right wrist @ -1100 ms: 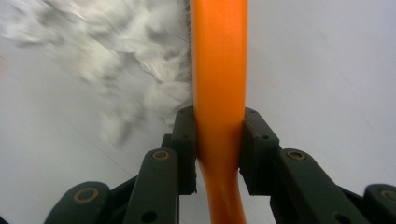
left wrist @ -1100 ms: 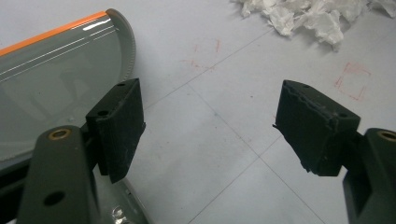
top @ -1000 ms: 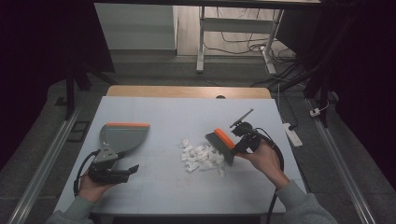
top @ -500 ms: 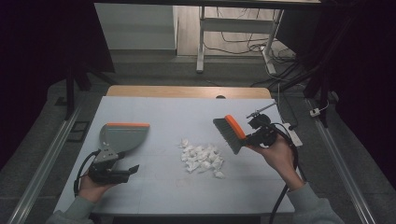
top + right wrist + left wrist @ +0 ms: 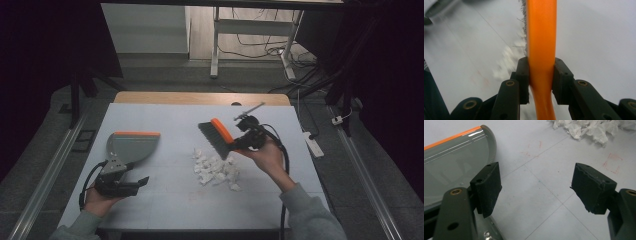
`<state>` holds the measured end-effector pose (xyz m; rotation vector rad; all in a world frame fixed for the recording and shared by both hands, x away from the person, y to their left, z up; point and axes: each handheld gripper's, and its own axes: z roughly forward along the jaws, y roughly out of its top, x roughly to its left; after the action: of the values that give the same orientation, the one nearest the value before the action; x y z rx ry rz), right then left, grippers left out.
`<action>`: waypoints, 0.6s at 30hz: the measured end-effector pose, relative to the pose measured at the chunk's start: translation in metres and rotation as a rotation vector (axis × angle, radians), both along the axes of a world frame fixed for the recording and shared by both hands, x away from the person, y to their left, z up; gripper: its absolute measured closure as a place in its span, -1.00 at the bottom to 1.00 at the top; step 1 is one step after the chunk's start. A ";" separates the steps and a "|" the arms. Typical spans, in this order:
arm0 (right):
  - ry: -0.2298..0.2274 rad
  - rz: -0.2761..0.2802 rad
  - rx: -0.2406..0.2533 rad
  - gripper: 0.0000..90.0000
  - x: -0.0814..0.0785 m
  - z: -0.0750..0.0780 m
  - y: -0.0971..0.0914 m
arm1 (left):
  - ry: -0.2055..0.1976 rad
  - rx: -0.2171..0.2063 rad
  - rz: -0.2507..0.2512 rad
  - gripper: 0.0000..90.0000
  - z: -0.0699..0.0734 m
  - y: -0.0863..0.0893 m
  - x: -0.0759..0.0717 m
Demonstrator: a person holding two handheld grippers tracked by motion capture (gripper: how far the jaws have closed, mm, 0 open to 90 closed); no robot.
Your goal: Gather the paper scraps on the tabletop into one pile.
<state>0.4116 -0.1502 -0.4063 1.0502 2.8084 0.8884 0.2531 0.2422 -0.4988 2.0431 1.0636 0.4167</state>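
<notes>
Brush held in the right claw is the thing the sweep turns on: the jaws are clamped tight on its orange handle, one pad on each side, as the right gripper view shows from close up. In the high view the brush hangs lifted off the desk, its long axis slanting from the claw up and toward the desk's far left, bristles facing down and left. Just below and slightly toward the person lies the pile of crumpled white paper scraps, apart from the bristles, so the brush sits on the pile's far right side. Further out, the left claw rests near the desk's left front, its jaws spread wide with nothing between the pads. The grey dustpan with its orange lip lies just beside and beyond that claw, well apart from the scraps. By my judgement the right hand is plainly nearer the pile, and the coming stroke would drive the scraps leftward, toward the pan.
</notes>
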 end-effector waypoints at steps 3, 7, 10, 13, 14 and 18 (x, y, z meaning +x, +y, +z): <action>0.012 0.032 0.025 0.55 0.012 -0.004 0.036 | -0.001 -0.004 0.001 -0.46 0.000 0.001 0.000; 0.101 0.035 0.068 0.55 0.032 -0.022 0.072 | -0.003 -0.004 0.000 -0.45 0.000 0.002 -0.001; 0.152 0.060 0.044 0.56 0.039 -0.039 0.095 | -0.004 -0.006 -0.001 -0.45 0.000 0.002 -0.001; 0.185 0.066 0.011 0.55 0.040 -0.053 0.109 | -0.004 -0.004 -0.002 -0.45 0.000 0.002 -0.001; 0.181 0.069 -0.016 0.55 0.041 -0.057 0.110 | -0.004 -0.003 -0.003 -0.45 0.000 0.002 -0.001; 0.194 0.029 -0.055 0.55 0.046 -0.063 0.101 | -0.008 -0.004 -0.006 -0.45 0.000 0.002 -0.001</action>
<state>0.4576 -0.0493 -0.4692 1.1495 2.9924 0.7437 0.2517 0.2442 -0.4985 2.0391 1.0529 0.4190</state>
